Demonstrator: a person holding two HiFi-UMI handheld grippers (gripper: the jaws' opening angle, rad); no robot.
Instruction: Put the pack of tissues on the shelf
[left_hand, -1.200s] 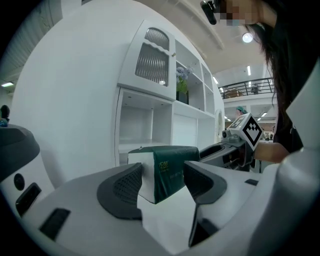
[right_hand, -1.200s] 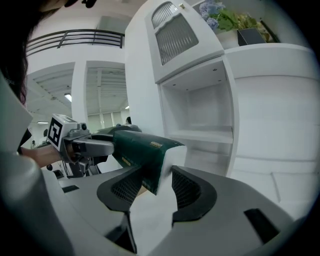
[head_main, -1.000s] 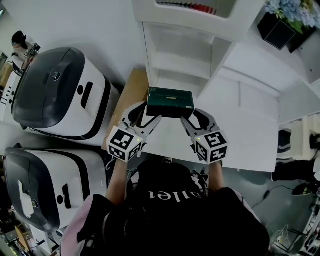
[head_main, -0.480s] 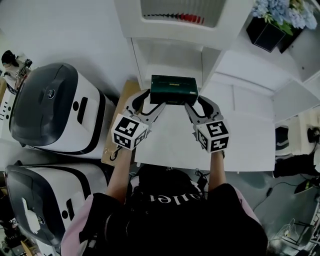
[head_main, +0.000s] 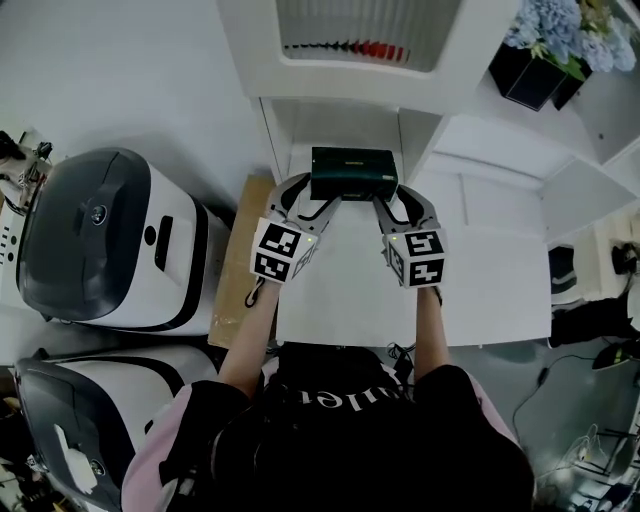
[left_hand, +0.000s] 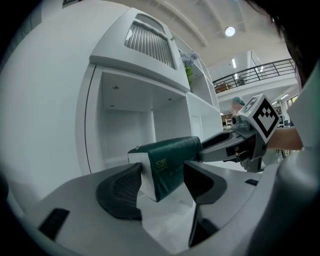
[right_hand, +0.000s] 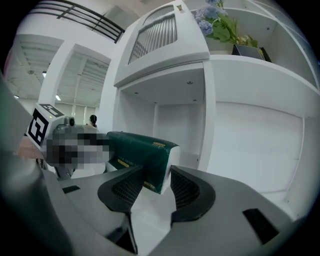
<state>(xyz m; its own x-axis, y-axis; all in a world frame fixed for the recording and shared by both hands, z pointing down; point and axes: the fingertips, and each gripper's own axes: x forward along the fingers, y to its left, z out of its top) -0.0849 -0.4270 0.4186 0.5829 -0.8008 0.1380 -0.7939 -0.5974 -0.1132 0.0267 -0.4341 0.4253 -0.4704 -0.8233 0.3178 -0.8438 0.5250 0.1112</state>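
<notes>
Holding a dark green pack of tissues (head_main: 353, 173) clear of any surface w/ both claws, level, long side running across the head view. Clamped at its left end by the left gripper (head_main: 316, 196): in the left gripper view, one ribbed pad against the white end face of the pack (left_hand: 170, 160), other jaw close against the green wrapper, so only part open w/ the pack filling the gap. Pinched at the opposite end by the right gripper (head_main: 397, 200): in the right gripper view, both ribbed pads pressed on the end of the pack (right_hand: 142, 152), jaws having just been closing in on it, gap no wider than the pack is thick. Not yet set down: hanging right at the mouth of the open lower compartment of the white shelf unit (head_main: 283, 140), above the white countertop (head_main: 340, 290) in front of it. Over that compartment, a slatted panel (head_main: 355, 25); further right, on top of the unit, blue flowers in a black pot (head_main: 545, 55). Left of the countertop, a brown board (head_main: 243, 265), then a white-and-dark-grey machine (head_main: 110, 235) w/ a second machine (head_main: 85, 420) nearer the camera. Bare forearms and a black top at the bottom of the head view.
</notes>
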